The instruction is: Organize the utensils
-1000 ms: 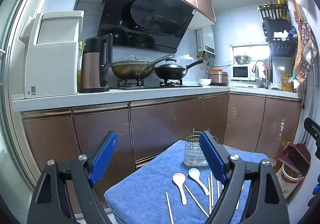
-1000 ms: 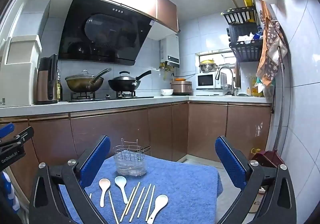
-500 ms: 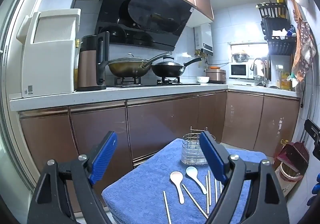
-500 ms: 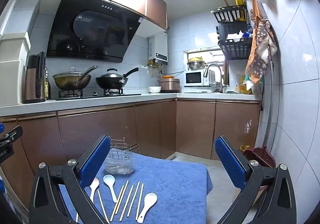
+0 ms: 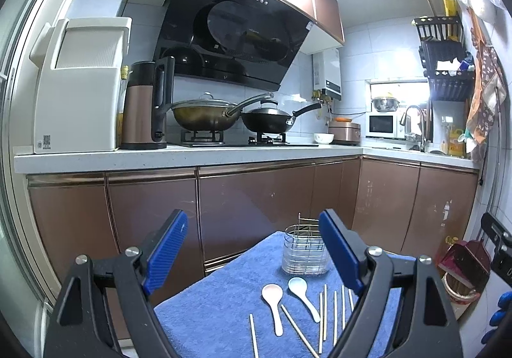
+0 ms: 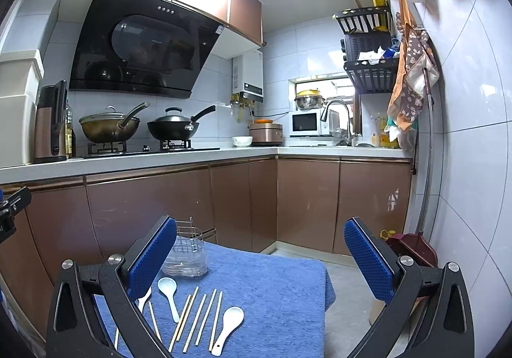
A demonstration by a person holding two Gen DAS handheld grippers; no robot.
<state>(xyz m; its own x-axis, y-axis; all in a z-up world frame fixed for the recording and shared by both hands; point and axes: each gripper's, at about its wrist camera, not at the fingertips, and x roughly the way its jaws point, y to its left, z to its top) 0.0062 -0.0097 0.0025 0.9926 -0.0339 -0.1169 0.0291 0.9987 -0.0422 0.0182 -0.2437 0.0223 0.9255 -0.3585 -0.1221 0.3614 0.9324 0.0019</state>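
A small table under a blue towel (image 5: 217,303) (image 6: 275,287) carries a clear utensil holder with a wire rack (image 5: 305,249) (image 6: 186,257) at its far edge. In front of the holder lie white spoons (image 5: 272,297) (image 6: 169,290), a third spoon (image 6: 228,324) and several wooden chopsticks (image 5: 323,313) (image 6: 200,314). My left gripper (image 5: 252,249) hangs open above the table's near left side, nothing between its blue pads. My right gripper (image 6: 260,258) is open too, wide, above the towel's right half and empty.
Brown cabinets (image 5: 249,204) under a white counter (image 6: 153,158) run behind the table and round the corner to the right. Two woks (image 5: 204,113) sit on the hob. A red dustpan (image 6: 412,249) and a broom lean at the tiled right wall.
Both views have shifted slightly: the table and utensils sit a little further left and lower in the right wrist view. Both grippers stay open and empty.
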